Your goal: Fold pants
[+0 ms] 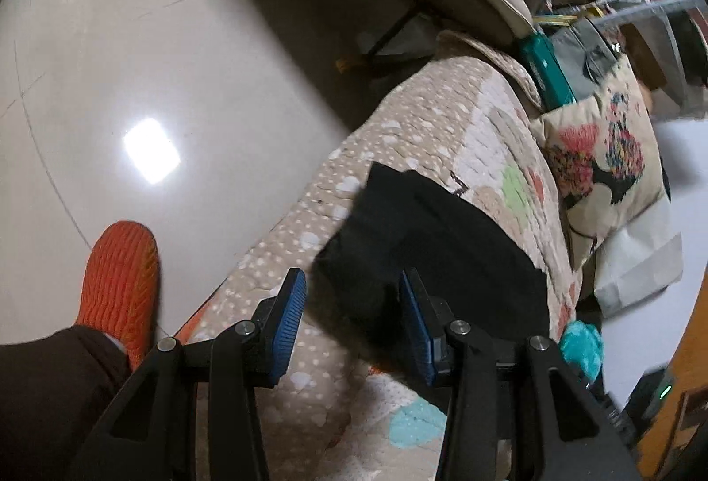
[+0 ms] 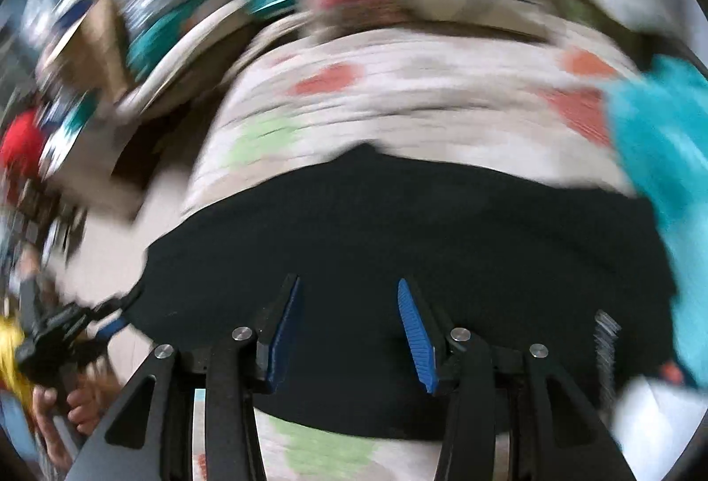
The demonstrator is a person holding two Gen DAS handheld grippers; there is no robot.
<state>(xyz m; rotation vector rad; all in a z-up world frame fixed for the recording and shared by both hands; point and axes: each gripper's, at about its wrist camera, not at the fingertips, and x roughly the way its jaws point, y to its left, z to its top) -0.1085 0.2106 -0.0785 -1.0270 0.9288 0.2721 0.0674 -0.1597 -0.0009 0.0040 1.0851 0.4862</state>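
Observation:
The black pants (image 1: 442,242) lie in a flat dark slab on a beige dotted quilt (image 1: 420,118) that covers a seat. My left gripper (image 1: 354,304) hovers over the pants' near left corner. Its blue pads (image 1: 290,321) stand apart with nothing pinched between them. In the blurred right wrist view the pants (image 2: 398,224) fill the middle. My right gripper (image 2: 349,304) hangs just above them, with its jaws apart and no cloth between the pads. At the lower left of that view a hand (image 2: 57,405) holds the left gripper (image 2: 66,335) by the pants' left end.
A foot in an orange slipper (image 1: 119,282) stands on the glossy tiled floor (image 1: 132,82) left of the seat. A patterned cushion (image 1: 610,171) and a white bag (image 1: 637,264) sit beyond the pants. A teal cloth (image 2: 659,171) lies at the pants' right end.

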